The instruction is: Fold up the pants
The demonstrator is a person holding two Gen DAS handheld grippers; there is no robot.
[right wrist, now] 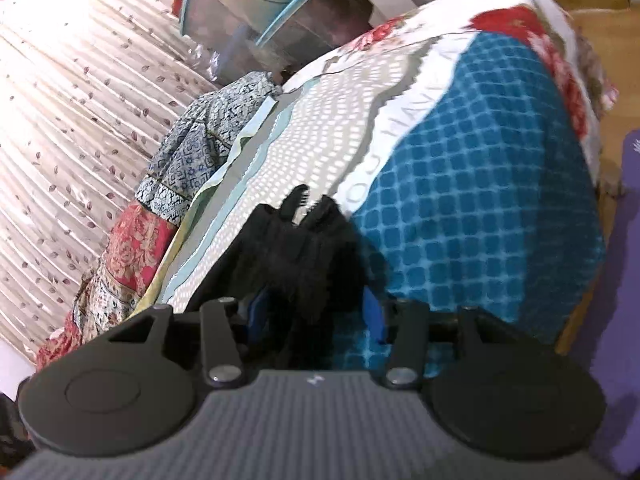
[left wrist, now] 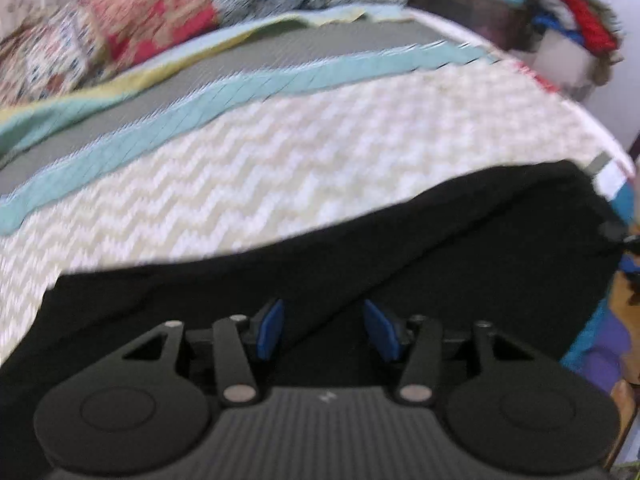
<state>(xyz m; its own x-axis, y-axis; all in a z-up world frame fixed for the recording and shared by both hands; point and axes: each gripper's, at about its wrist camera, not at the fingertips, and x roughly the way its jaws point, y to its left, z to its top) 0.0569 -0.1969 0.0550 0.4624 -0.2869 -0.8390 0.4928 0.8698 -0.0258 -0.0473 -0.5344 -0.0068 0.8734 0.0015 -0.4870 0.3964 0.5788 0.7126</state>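
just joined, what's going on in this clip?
A person with a handheld tool in each hand is folding black pants on a bed covered by a zigzag-patterned bedspread. The left tool hovers over the flat dark fabric, jaws apart, gripping nothing. The right tool is at a bunched, frayed end of the pants, fabric between its jaws; whether the pads actually pinch it isn't clear. Both views are motion-blurred.

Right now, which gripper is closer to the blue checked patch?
Right. The right gripper hovers over the blue checked patch; the left gripper is over the black pants, with that patch at its far right.
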